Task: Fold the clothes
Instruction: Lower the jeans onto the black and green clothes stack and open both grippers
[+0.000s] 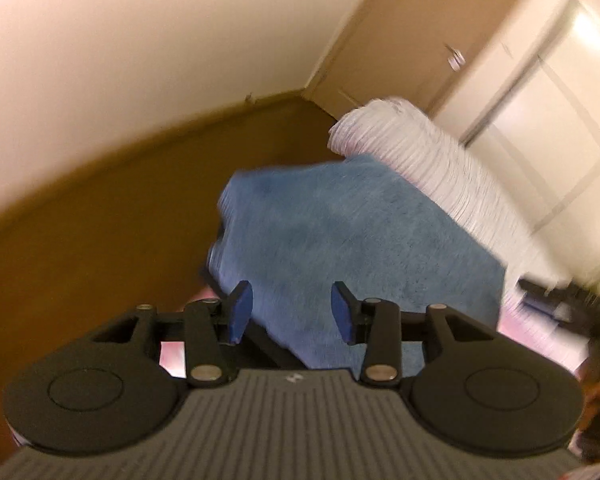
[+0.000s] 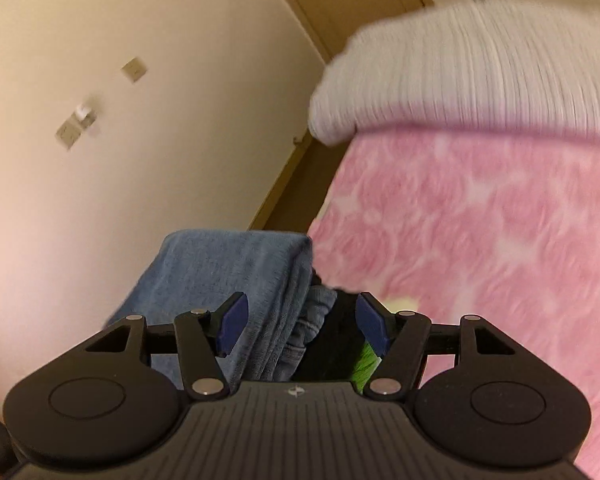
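Note:
A folded blue garment [image 1: 352,240] lies ahead of my left gripper [image 1: 292,312], which is open and empty just short of its near edge. In the right wrist view the same blue folded stack [image 2: 236,272] sits at the edge of a pink fluffy blanket [image 2: 480,240]. Denim folds [image 2: 312,320], a black piece [image 2: 340,344] and a green piece [image 2: 366,360] lie beside it. My right gripper [image 2: 300,324] is open and empty, its jaws standing either side of the stack's edge.
A white ribbed pillow or blanket [image 1: 420,160] lies beyond the blue garment; it also shows in the right wrist view [image 2: 460,76]. Brown floor [image 1: 120,220] and a cream wall [image 1: 140,40] are to the left. A door [image 1: 400,40] and wardrobe panels [image 1: 540,92] are behind.

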`<state>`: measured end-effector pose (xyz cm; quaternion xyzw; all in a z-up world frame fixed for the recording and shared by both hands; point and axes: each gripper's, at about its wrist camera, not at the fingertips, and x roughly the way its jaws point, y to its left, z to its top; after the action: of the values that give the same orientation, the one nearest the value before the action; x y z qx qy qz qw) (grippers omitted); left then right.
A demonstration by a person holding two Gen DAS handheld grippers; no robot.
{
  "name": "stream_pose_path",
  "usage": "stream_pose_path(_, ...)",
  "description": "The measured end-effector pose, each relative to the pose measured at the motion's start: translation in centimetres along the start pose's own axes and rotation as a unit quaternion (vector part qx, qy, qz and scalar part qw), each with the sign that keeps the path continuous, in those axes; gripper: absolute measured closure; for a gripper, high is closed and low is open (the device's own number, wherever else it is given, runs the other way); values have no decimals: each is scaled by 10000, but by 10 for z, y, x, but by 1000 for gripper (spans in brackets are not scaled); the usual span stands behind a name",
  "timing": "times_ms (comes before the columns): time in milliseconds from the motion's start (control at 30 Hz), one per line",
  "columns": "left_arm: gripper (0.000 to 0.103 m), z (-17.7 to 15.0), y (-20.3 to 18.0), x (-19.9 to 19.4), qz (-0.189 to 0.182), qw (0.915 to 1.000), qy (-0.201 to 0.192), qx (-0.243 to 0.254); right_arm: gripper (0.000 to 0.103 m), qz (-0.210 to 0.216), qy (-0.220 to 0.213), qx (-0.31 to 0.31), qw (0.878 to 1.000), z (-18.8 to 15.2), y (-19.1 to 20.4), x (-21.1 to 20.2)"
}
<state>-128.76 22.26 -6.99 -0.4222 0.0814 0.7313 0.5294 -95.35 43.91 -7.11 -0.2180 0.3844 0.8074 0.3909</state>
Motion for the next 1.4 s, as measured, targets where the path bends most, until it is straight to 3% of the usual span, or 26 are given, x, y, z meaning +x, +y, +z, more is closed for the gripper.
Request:
stream_pose_path(167,67,19,-46,43,803,9903,396,1064,41,-314,-26,-1289,9912,-6,47,-2)
stream_pose_path(300,67,14,-61,59,815,9854,666,1339,42,-574,219,-1768,9823,-18,74,-5)
stream_pose_path(467,66,12,-69,68,863,9789,867,1638,52,-392,804,-1667,9819,-33,94,-3)
stream_pose_path(633,62,10,-68,84,833,9751,968,1812,63,-652,1277,-1588,9768,-53,89,33)
stream_pose_path(767,61,5,-67,93,902,9710,989,1981,63,-645,1434,-1335,9785,-63,79,48)
stream_pose_path(867,59,3,-62,102,871,9727,987,1910,63,-602,1515,-1094,9805,-64,68,58)
stream_pose_path(1033,59,9,-64,100,883,9728,1037,1872,61,-549,1497,-969,9824,-59,71,47)
stream_pose_path(1233,53,3,-76,63,1066,9730,984,1796,51,-476,1266,-919,9865,-54,75,17)
stream_pose_path(1300,48,-2,-81,52,1126,9735,950,1748,42,-446,1184,-981,9871,-54,76,4)
stream_pose_path(1367,45,-9,-84,32,1135,9747,898,1706,21,-466,1152,-1088,9863,-55,77,-6)
stream_pose_path(1400,44,-12,-87,25,1139,9753,868,1681,19,-481,1130,-1148,9858,-56,78,-12)
